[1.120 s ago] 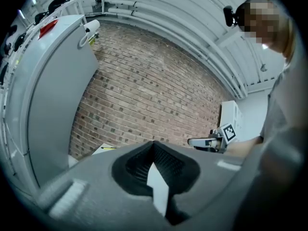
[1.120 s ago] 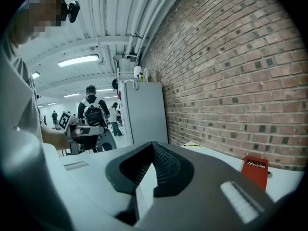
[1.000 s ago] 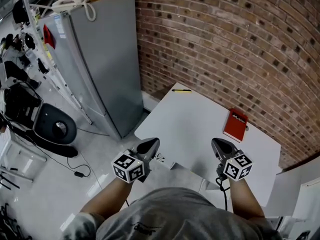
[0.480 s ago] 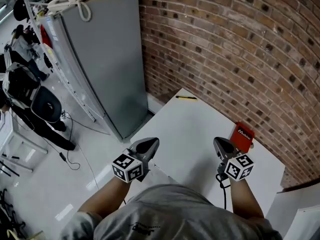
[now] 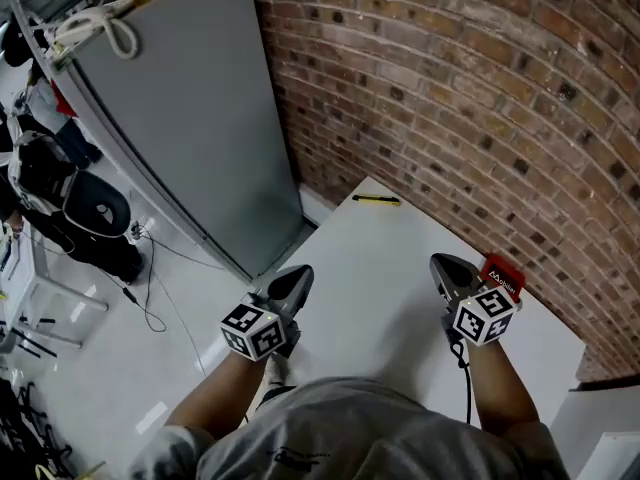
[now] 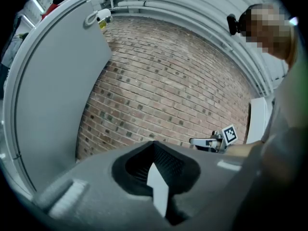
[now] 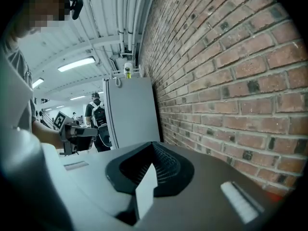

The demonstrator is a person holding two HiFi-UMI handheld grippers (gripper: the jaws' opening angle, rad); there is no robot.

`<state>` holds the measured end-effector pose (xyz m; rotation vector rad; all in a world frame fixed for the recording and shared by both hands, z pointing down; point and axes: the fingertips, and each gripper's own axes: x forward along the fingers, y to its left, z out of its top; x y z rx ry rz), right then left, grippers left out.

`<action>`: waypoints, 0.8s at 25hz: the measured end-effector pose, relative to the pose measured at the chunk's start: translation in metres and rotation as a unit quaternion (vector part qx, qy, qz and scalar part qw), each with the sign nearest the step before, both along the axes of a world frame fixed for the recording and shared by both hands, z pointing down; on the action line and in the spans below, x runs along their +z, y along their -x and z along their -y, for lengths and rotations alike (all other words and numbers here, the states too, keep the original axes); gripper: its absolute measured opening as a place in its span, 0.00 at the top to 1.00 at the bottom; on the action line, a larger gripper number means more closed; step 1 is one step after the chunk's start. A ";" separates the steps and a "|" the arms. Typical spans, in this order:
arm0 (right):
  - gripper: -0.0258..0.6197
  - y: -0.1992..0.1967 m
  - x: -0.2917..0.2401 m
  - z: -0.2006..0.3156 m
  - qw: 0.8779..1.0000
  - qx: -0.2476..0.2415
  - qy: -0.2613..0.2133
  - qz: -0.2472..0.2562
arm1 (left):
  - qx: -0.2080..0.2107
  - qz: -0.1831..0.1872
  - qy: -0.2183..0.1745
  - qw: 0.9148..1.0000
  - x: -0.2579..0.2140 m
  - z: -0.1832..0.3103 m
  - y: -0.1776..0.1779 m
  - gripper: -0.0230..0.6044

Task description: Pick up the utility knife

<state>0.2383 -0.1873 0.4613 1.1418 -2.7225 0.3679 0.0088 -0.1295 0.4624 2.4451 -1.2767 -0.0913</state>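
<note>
The utility knife (image 5: 376, 200), slim, yellow and black, lies at the far corner of the white table (image 5: 380, 268), close to the brick wall. My left gripper (image 5: 297, 272) hangs over the table's near left edge, shut and empty. My right gripper (image 5: 441, 262) is level with it at the near right, also shut with nothing in it. Both point toward the wall, well short of the knife. Neither gripper view shows the knife: the left gripper (image 6: 155, 146) faces brick, and the right gripper (image 7: 153, 148) faces brick and the cabinet.
A red box (image 5: 504, 277) lies on the table just behind my right gripper, partly hidden by it. A tall grey cabinet (image 5: 190, 118) stands left of the table against the brick wall (image 5: 480, 98). A person with a backpack (image 7: 97, 119) stands further off on the left.
Both grippers have moved forward toward the wall, still shut. The table and knife look closer, and the red box now sits partly behind my right gripper.
</note>
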 end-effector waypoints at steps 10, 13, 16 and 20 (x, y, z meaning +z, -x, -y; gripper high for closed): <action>0.95 0.066 0.013 0.031 0.995 0.095 -0.002 -0.005 | 0.108 0.016 -0.007 0.994 0.018 0.060 0.056 0.97; 0.93 0.066 0.009 0.042 0.994 0.105 -0.001 -0.008 | 0.103 0.011 -0.014 0.995 0.012 0.072 0.063 0.97; 0.80 0.071 0.005 0.057 0.997 0.081 -0.009 -0.018 | 0.085 0.003 -0.018 0.996 0.011 0.084 0.069 0.97; 0.71 0.074 0.008 0.076 0.997 0.052 -0.016 -0.050 | 0.075 -0.002 -0.017 0.997 0.014 0.098 0.070 0.97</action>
